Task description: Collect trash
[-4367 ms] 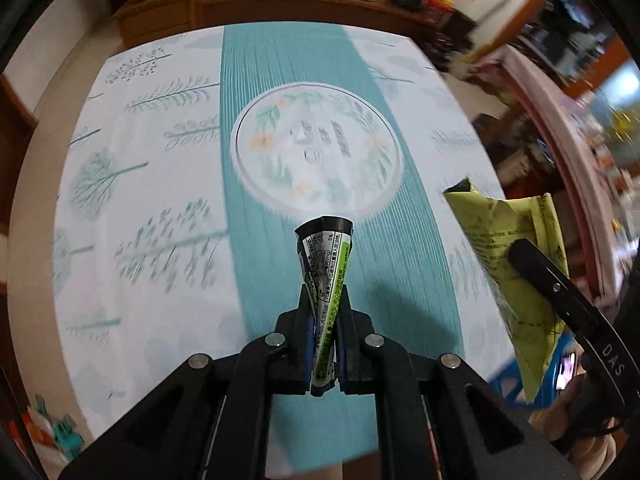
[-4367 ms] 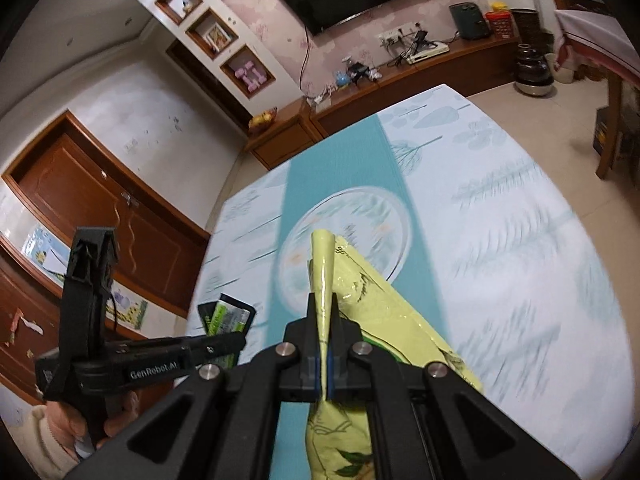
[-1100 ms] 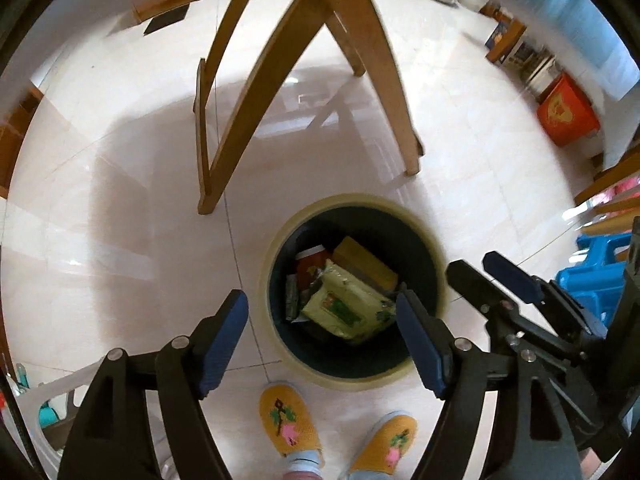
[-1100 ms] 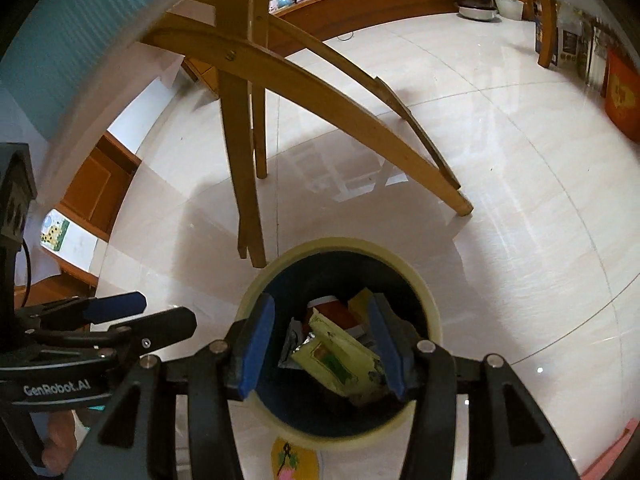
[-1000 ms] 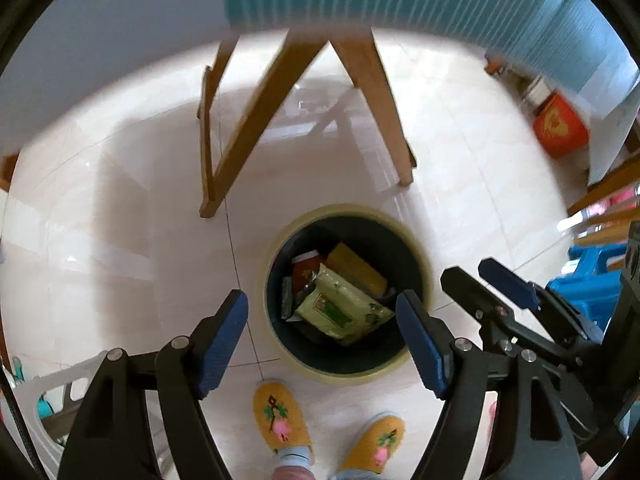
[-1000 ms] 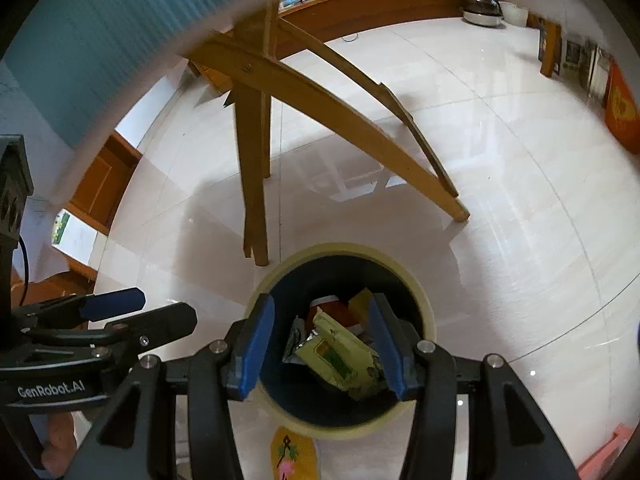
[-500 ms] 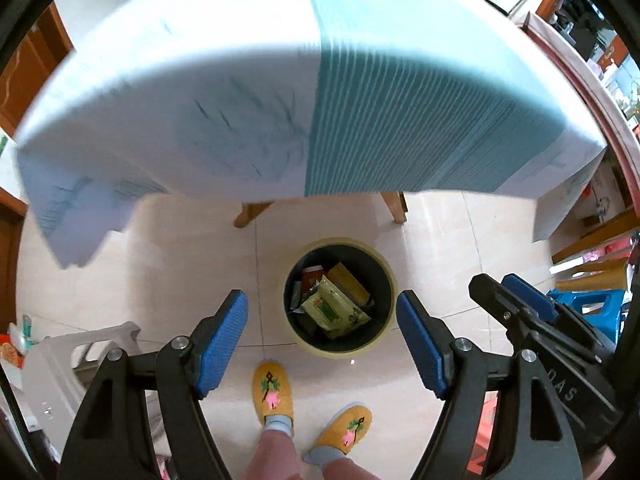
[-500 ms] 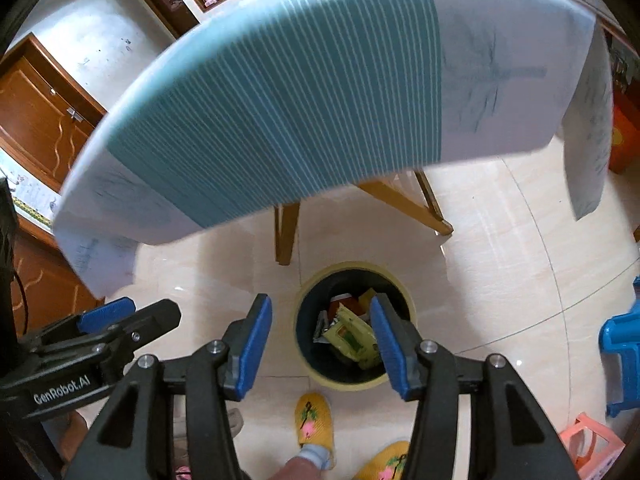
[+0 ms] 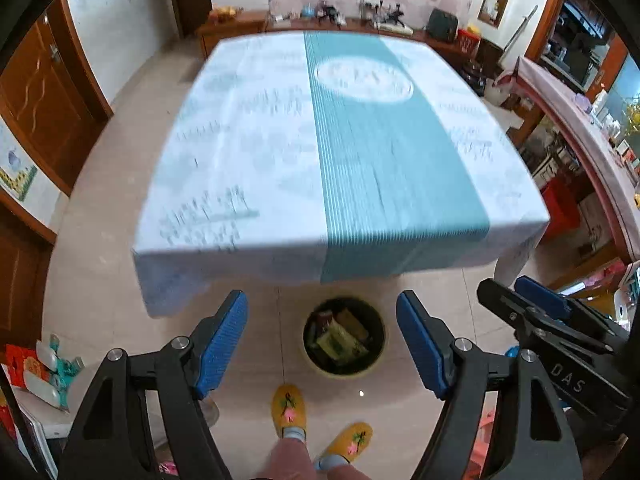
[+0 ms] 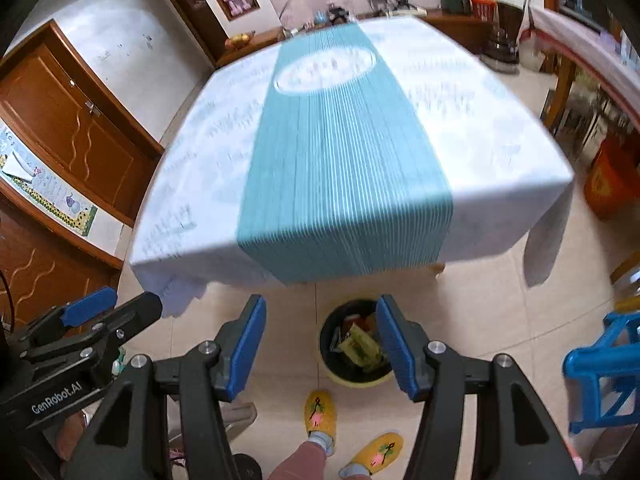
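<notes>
You have 2 grippers in view, and both are spread wide with nothing between the blue pads: your left gripper (image 9: pixel 322 344) and your right gripper (image 10: pixel 320 346). Below them stands 1 trash bin (image 9: pixel 378 354), round, dark inside with a pale yellow rim, on the tiled floor (image 9: pixel 100 280) just in front of the table (image 9: pixel 280 160). Inside it lie several wrappers; the clearest is a yellow-green wrapper (image 10: pixel 360 350) on top, with a red piece beside it, the rest too small to count. The table wears 1 white cloth (image 10: pixel 500 152) with 1 teal stripe down the middle. Your 2 yellow slippers (image 9: pixel 289 404) stand just beside the bin.
</notes>
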Demonstrator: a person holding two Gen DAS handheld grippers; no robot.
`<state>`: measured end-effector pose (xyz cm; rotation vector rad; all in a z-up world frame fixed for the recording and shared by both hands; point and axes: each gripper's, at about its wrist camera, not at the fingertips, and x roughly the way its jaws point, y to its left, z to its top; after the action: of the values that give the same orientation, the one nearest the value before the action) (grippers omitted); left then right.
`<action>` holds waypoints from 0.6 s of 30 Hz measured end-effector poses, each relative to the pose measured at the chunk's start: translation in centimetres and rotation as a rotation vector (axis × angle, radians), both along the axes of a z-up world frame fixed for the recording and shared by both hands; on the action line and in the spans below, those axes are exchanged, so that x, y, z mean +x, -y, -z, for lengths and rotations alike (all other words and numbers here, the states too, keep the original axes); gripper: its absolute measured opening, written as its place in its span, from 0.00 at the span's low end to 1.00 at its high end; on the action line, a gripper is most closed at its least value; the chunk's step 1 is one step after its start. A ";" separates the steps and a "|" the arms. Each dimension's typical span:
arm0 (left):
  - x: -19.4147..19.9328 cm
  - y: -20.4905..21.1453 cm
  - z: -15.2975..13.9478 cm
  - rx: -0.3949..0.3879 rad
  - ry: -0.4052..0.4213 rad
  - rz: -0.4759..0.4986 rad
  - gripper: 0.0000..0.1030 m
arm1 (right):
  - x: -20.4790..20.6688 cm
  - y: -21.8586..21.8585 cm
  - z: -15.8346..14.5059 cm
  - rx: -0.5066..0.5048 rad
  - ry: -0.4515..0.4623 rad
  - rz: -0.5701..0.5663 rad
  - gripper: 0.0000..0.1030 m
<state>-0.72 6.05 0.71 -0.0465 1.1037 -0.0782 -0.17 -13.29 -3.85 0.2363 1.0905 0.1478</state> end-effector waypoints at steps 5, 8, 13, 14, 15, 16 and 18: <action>0.6 -0.1 -3.6 0.011 0.041 -0.015 0.73 | 1.0 0.0 -5.2 -0.019 0.062 0.007 0.56; 0.9 0.0 -5.2 0.002 0.066 -0.027 0.73 | 1.1 -0.4 -7.2 -0.037 0.092 -0.001 0.56; 1.4 0.7 -6.2 -0.007 0.067 -0.038 0.73 | 1.5 -0.3 -9.2 -0.052 0.122 -0.005 0.56; 1.5 0.8 -6.4 -0.007 0.068 -0.038 0.73 | 1.6 -0.3 -9.5 -0.056 0.126 -0.004 0.56; 1.6 0.9 -6.5 -0.009 0.069 -0.037 0.73 | 1.7 -0.3 -9.6 -0.060 0.128 -0.004 0.56; 1.8 1.1 -6.4 -0.009 0.070 -0.036 0.73 | 1.9 -0.3 -9.7 -0.065 0.129 -0.005 0.56; 2.0 1.2 -6.5 -0.006 0.075 -0.034 0.73 | 2.1 -0.3 -9.9 -0.066 0.129 -0.004 0.56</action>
<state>1.32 4.83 7.23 -0.0676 1.0273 -0.0523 1.93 -13.04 6.01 0.1627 0.9657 0.1286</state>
